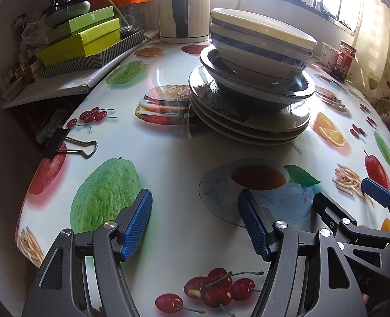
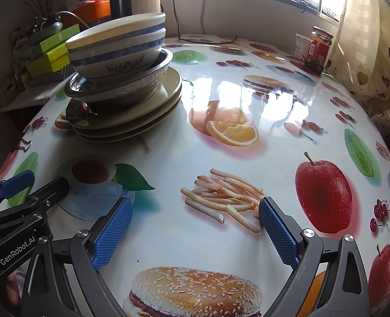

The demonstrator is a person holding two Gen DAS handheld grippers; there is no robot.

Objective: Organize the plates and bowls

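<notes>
Bowls (image 1: 261,45) nested atop stacked plates (image 1: 247,121)

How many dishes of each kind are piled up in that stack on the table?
White bowls with blue bands: 2
Metal bowls: 1
Plates: 3, judging by the rims that show
Total: 6

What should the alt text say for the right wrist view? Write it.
A stack of dishes, two blue-banded bowls in a metal basin on plates, stands on a fruit-print table; the open, empty right gripper hovers nearer the camera.
</notes>
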